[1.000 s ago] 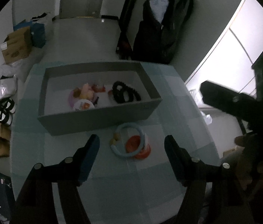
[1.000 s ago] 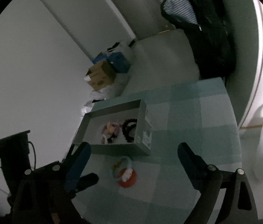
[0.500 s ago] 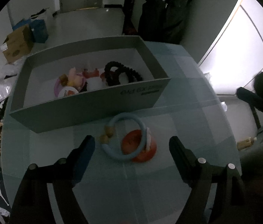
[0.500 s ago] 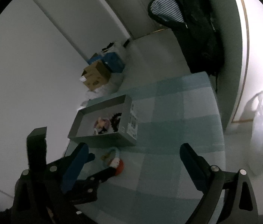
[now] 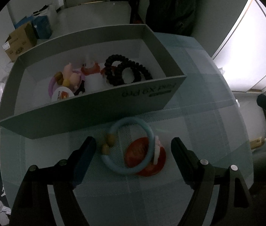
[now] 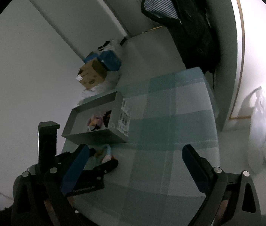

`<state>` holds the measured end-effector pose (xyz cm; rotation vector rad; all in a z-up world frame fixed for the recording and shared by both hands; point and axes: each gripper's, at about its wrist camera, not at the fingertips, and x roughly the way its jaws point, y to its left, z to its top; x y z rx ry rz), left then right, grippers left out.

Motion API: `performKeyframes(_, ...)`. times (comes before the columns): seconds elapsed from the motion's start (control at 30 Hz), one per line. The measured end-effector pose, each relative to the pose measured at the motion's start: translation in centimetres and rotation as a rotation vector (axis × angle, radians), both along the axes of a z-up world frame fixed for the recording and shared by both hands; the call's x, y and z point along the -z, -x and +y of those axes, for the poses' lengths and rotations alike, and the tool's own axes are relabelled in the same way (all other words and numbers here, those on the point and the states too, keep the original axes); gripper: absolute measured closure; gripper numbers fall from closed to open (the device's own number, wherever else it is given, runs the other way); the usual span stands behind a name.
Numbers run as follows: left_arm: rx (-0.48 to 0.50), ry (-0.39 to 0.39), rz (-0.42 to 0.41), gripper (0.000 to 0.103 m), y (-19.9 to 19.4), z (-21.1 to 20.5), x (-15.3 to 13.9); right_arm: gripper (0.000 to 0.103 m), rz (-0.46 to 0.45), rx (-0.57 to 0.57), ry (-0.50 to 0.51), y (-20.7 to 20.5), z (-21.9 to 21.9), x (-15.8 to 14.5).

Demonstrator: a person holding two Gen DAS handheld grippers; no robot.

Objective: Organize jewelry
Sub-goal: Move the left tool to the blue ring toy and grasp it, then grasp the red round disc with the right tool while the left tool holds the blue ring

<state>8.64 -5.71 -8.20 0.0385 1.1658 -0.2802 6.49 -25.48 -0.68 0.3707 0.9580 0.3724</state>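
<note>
Jewelry sits in two places: a pale blue ring bracelet (image 5: 129, 146) with two tan wooden beads lies on the tabletop (image 5: 204, 124), resting partly over a flat red-orange disc (image 5: 146, 158), with a small white piece at the ring's right side. Behind them stands a grey cardboard box (image 5: 87, 109), open at the top, holding a black beaded bracelet (image 5: 125, 71) coiled at its right end, a lilac ring with pink and tan charms (image 5: 67, 77) at the left, and a round white tag with red print near the front wall.

My left claw (image 5: 133, 150) is spread wide and hangs low over the tabletop, the blue ring and red disc lying between its two fingers (image 5: 84, 156), touching neither as far as I can see. The ring's far edge is just beside the box's front wall.

My right claw (image 6: 134, 162) is also spread, holding nothing, well to the right of the box over bare checked cloth. From that view the left claw's dark body covers part of the ring.

Tabletop to the right of the box is open up to the edge; beyond it are floor, a dark coat (image 6: 193, 18) and a white plastic bag (image 6: 263, 124).
</note>
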Motion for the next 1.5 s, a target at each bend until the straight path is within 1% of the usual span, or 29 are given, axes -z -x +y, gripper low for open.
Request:
performKeyframes(0.13, 0.006, -0.005, -0.001, 0.026, 0.0, 0.0, 0.1, 0.003, -0.004, -0.002, 0.018, 0.0, 0.2, -0.1)
performKeyframes(0.2, 0.005, -0.019, -0.005, 0.028, -0.2, -0.3, 0.1, 0.003, -0.014, -0.005, 0.043, 0.1, 0.3, -0.4)
performKeyframes(0.3, 0.004, -0.045, -0.014, 0.035, -0.2, -0.5, 0.2, 0.003, -0.026, 0.003, 0.056, 0.2, 0.0, -0.7)
performKeyframes(0.37, -0.003, -0.049, -0.018, 0.047, -0.3, -0.3, 0.1, 0.003, -0.019, 0.010, 0.051, 0.1, -0.3, -0.6)
performKeyframes(0.5, -0.014, -0.021, -0.009, 0.047, -0.4, 0.2, 0.0, 0.003, -0.011, 0.015, 0.049, 0.1, -0.5, -0.6)
performKeyframes(0.7, -0.009, -0.023, -0.007, 0.047, -0.2, 0.6, -0.2, 0.003, -0.007, 0.013, 0.058, 0.3, -0.6, -0.3)
performKeyframes(0.87, -0.026, 0.002, -0.003, 0.047, 0.4, 1.9, -0.5, 0.003, 0.014, 0.008, 0.061, 0.4, -0.7, 0.4)
performKeyframes(1.0, -0.027, 0.018, -0.027, 0.047, 1.0, 2.6, -1.3, 0.003, 0.037, 0.003, 0.045, 0.5, -0.5, 0.9)
performKeyframes(1.2, -0.034, 0.064, -0.062, 0.047, 1.6, 3.7, -2.9, 0.003, 0.064, -0.040, 0.058, 0.2, 1.2, 2.1)
performKeyframes(1.4, -0.057, 0.120, -0.102, 0.047, 1.7, 5.0, -4.4, 0.004, 0.076, -0.101, 0.090, 0.2, 3.7, 3.0)
performKeyframes(1.5, -0.071, 0.123, -0.137, 0.047, 1.9, 5.8, -5.3, 0.004, 0.068, -0.146, 0.109, 0.4, 5.4, 3.3)
